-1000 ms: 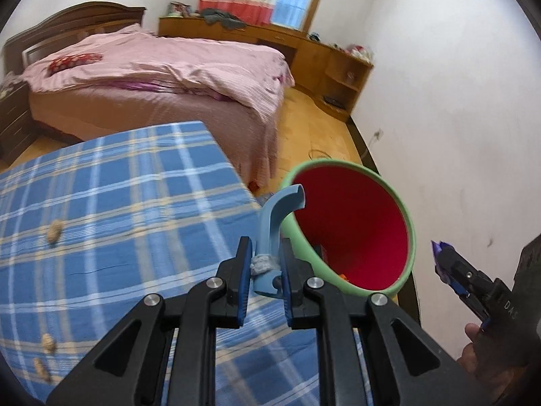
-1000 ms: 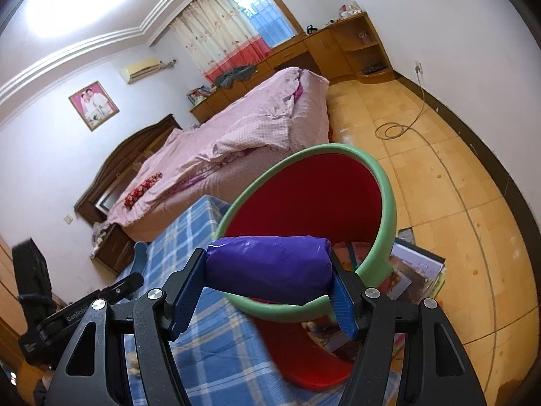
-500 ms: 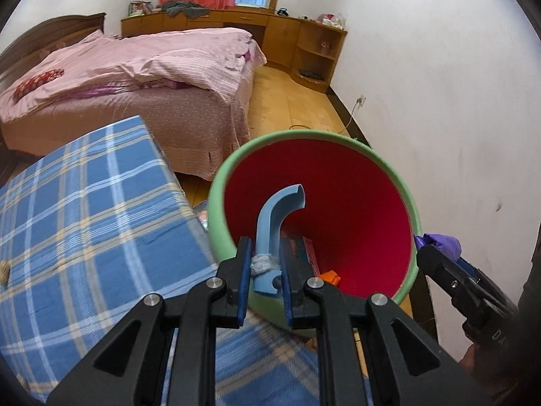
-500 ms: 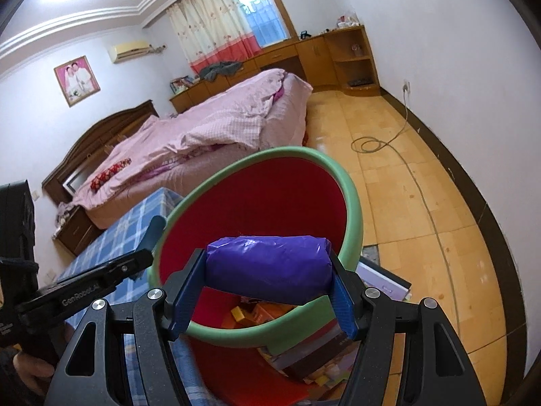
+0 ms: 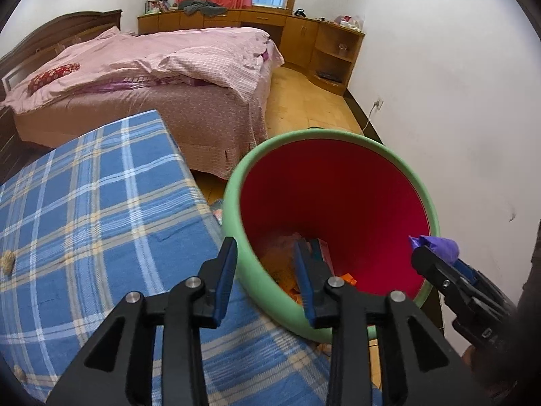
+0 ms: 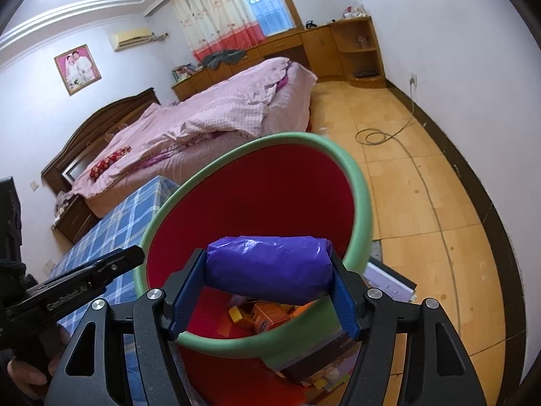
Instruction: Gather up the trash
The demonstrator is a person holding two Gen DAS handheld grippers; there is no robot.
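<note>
A red bin with a green rim (image 5: 338,135) (image 6: 361,196) stands beside the blue plaid table (image 5: 84,203). Boxes and scraps lie at its bottom (image 6: 267,314). My left gripper (image 5: 267,280) is open and empty, straddling the bin's near rim. My right gripper (image 6: 267,284) is shut on a purple wrapped bundle (image 6: 267,267) and holds it over the bin's mouth; the bundle also shows at the right of the left wrist view (image 5: 439,245).
Small tan scraps (image 5: 6,260) lie on the table's left side. A bed with pink covers (image 5: 152,61) stands beyond the table. Books (image 6: 389,280) lie on the wooden floor by the bin. A white wall (image 5: 456,101) is close on the right.
My left gripper has opened and the light blue curved piece it held is gone from its fingers. Both grippers have moved in over the bin. The right one still holds the purple bundle.
</note>
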